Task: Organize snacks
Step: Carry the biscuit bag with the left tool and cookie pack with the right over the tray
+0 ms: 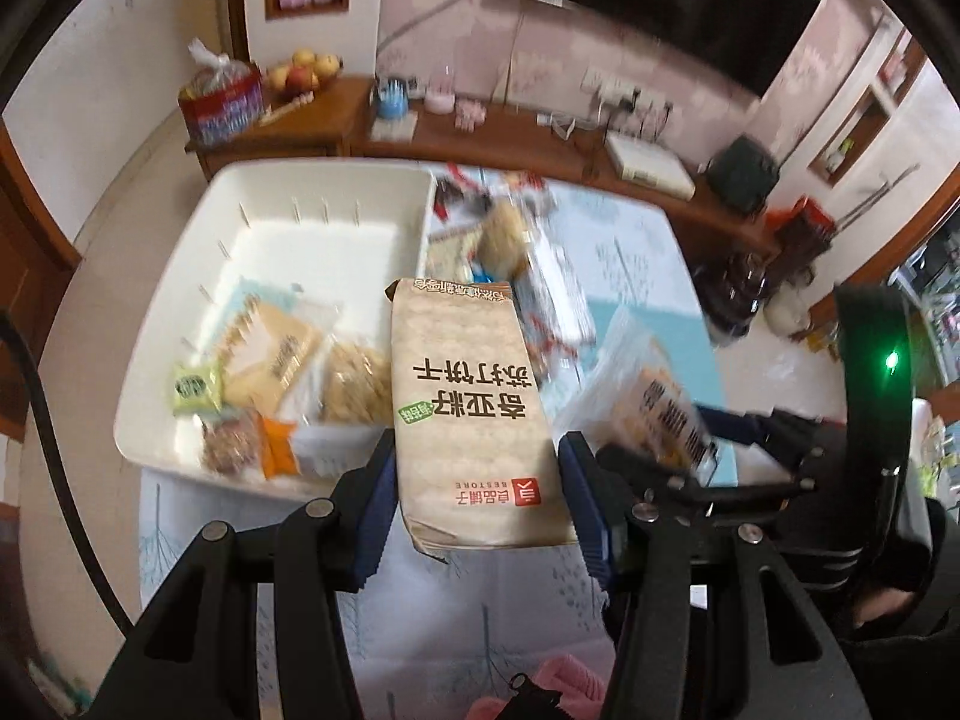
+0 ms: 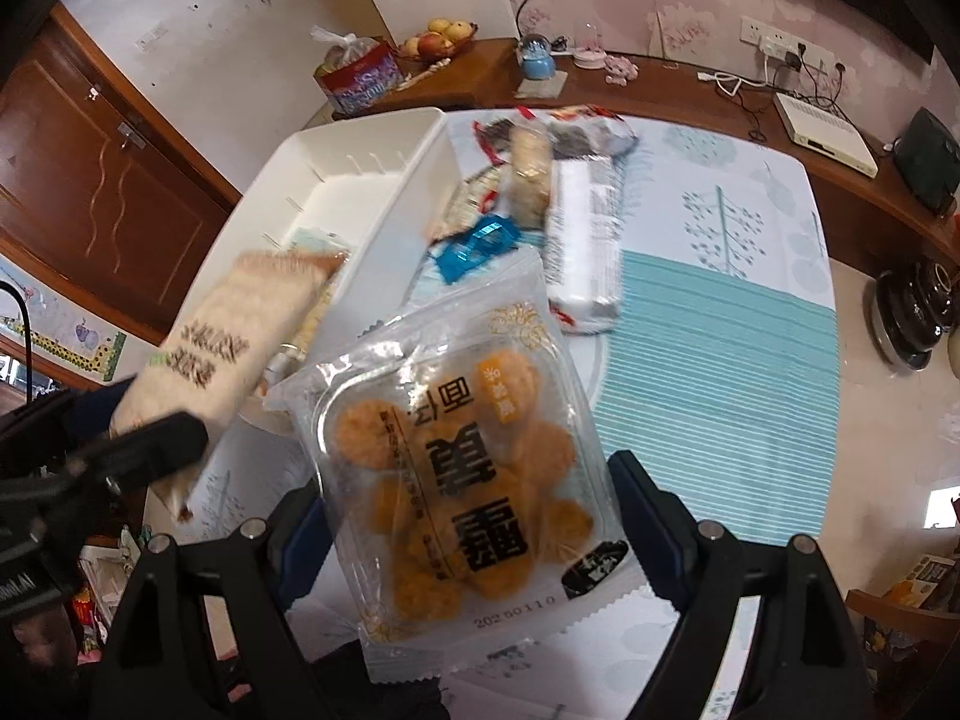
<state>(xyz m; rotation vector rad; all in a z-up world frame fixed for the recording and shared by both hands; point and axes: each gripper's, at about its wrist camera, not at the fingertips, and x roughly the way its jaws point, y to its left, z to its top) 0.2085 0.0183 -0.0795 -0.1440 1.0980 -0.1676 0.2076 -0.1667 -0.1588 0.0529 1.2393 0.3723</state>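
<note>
- Across the left wrist view, the left gripper [image 1: 477, 474] has its fingers clamped on a beige cracker pack [image 1: 468, 414] at frame centre, held above the worktop [image 1: 648, 276].
- At centre left, the white bin [image 1: 288, 240] already holds several snacks; a loose pile [image 1: 498, 228] waits beside it, so sorting looks partly done.
- Over in the right wrist view, the right gripper [image 2: 474, 498] grips a clear pastry pack [image 2: 456, 468] at lower centre.
- Behind, a tree-patterned cloth covers the worktop; a wooden sideboard [image 2: 660, 90] lines the pink wall.
</note>
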